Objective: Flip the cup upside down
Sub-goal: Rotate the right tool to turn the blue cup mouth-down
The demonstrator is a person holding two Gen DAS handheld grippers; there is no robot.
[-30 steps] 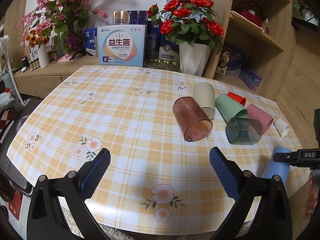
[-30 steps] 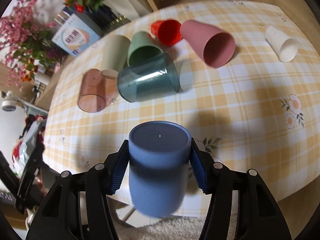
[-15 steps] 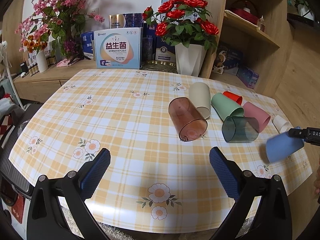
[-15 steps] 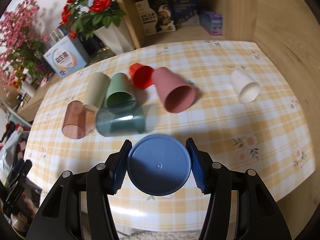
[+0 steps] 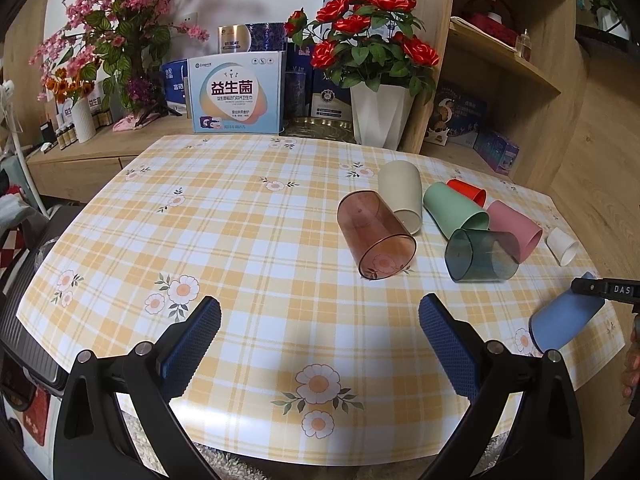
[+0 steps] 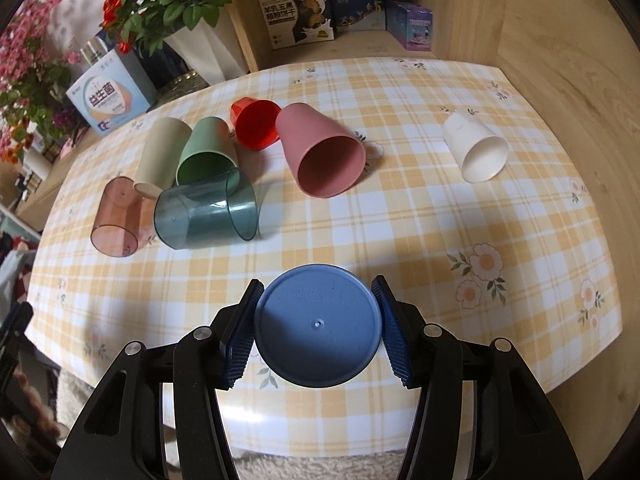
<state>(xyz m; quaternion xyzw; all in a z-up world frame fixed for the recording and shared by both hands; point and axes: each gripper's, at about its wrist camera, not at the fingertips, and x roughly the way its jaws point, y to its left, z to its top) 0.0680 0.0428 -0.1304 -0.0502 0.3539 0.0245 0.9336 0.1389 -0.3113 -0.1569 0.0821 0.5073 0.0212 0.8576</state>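
Right now my right gripper (image 6: 317, 328) has its fingers (image 6: 240, 340) pressed on either side of the blue cup (image 6: 317, 326), held off the worktop (image 6: 420, 216) near its front edge, flat base facing the camera. My left gripper (image 5: 320, 320) hangs with fingers wide, holding nothing. Beyond, the yellow plaid cloth with daisies carries seven cups lying on their sides. Behind stand a white vase of red roses (image 5: 366, 60), pink blossoms (image 5: 120, 20) and wooden shelves (image 5: 504, 60) with boxes.
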